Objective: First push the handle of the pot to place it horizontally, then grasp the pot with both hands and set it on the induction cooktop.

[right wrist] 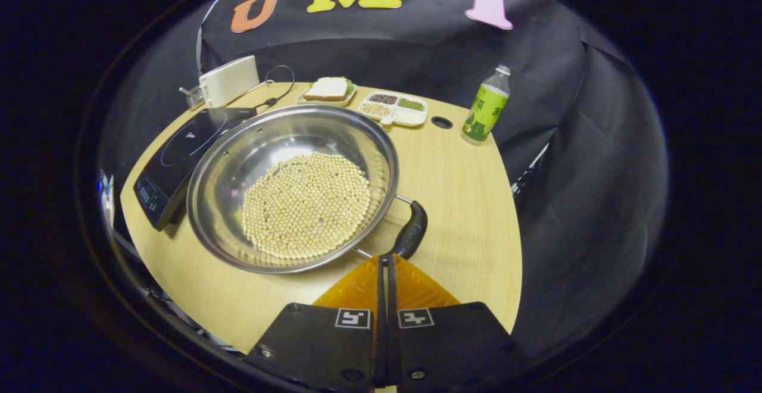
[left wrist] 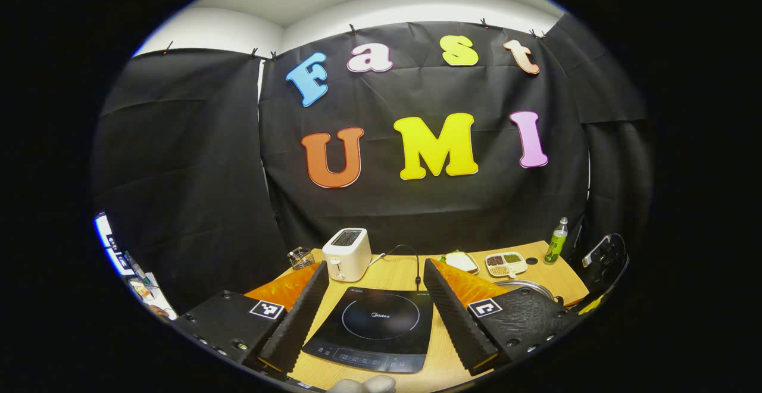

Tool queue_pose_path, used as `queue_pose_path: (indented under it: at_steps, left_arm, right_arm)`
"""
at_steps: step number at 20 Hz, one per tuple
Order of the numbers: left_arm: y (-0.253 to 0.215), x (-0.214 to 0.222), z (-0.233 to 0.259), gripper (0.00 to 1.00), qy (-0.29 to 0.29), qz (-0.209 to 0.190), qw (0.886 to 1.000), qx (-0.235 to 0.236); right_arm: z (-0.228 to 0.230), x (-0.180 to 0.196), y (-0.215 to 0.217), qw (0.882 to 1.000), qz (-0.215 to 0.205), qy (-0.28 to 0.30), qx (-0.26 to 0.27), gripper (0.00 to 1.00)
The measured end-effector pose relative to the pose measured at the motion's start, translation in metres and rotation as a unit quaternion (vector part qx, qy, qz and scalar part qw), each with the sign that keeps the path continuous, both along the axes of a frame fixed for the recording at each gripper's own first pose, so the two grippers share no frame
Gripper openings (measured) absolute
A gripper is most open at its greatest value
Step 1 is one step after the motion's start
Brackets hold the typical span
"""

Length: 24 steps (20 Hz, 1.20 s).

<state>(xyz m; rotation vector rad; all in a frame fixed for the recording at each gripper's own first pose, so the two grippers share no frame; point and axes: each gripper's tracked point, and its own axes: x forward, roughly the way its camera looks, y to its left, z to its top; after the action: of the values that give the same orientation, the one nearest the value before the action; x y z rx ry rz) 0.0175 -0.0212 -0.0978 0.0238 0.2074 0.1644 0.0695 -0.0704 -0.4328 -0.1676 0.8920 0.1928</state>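
Steel pot [right wrist: 292,187], wide and shallow, holds pale beans [right wrist: 306,203] and sits on the worktop [right wrist: 464,202] just beside the induction cooktop [right wrist: 178,161]. Its dark handle [right wrist: 412,230] meets the right tongs [right wrist: 386,260], pressed together. Left tongs [left wrist: 376,283] stand apart above the cooktop.

The left gripper [left wrist: 376,298] hangs with its fingers spread wide above a black glass induction cooktop [left wrist: 376,328] on a round light-wood table [left wrist: 400,271]. At eleven o'clock of the cooktop stands a white toaster [left wrist: 347,253]; at two o'clock a green plastic bottle [left wrist: 557,241], with the steel pot rim [left wrist: 527,286] nearer.
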Motion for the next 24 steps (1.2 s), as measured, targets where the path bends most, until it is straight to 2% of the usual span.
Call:
queue_pose_path:
  at_steps: [13,17,20,23,24]
  left_arm:
    - [-0.008,0.005,-0.007,0.96,0.011,0.01,1.0,0.005]
    - [-0.012,0.008,-0.011,0.96,0.014,0.005,1.0,0.004]
    - [-0.02,0.01,-0.011,0.96,0.012,-0.009,1.0,-0.008]
    - [-0.024,0.011,0.0,0.96,-0.015,-0.022,0.999,-0.025]
    - [-0.024,0.013,0.004,0.96,-0.029,-0.024,0.999,-0.026]
  right_arm:
    - [-0.003,0.035,-0.017,1.0,0.015,-0.017,-0.015,0.04]
    - [-0.003,0.04,-0.019,1.0,0.011,-0.02,-0.011,0.01]
    - [-0.001,0.036,-0.016,1.0,0.016,-0.019,-0.007,0.04]
    - [0.032,0.036,-0.018,0.997,0.009,-0.075,-0.002,0.04]
    - [0.05,0.035,-0.014,0.995,0.011,-0.102,0.014,0.08]
